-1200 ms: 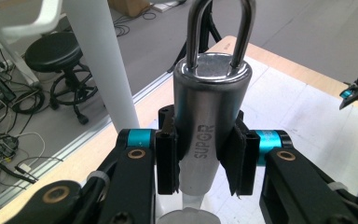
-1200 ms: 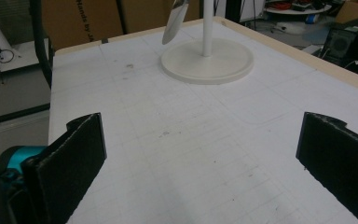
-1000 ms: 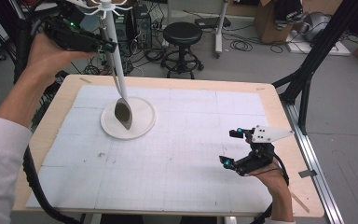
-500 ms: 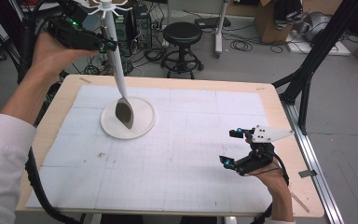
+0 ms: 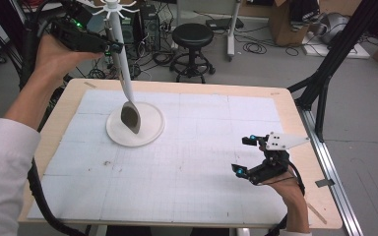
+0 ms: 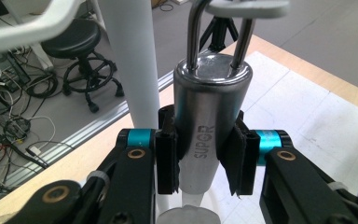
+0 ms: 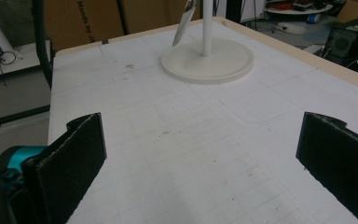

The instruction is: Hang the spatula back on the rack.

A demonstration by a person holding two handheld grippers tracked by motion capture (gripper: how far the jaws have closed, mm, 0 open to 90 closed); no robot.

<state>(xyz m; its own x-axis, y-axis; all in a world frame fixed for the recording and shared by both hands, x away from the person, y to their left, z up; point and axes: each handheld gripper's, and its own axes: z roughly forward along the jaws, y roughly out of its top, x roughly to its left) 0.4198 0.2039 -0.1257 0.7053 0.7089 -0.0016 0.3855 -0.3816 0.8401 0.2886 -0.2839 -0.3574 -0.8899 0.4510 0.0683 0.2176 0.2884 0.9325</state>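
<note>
Left gripper (image 6: 200,158) clenched on shiny steel utensil handle (image 6: 208,126), upright beneath white rack hook (image 6: 240,7), frame centre; right gripper (image 7: 200,158) released.

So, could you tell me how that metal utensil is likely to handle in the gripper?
The utensil looks like polished steel, so probably stiff and slippery. Its handle is round, so it may twist between the left gripper pads. Hanging by its loop, it may swing.

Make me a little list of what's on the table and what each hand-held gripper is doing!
table: wooden table with a white gridded mat
stand: white rack, round base on the mat, pole upright
utensil: metal spoon hanging beside the pole, its handle loop near a hook
left hand-held gripper: shut on the spoon's handle
right hand-held gripper: open, holding nothing, over the mat's right side
</note>
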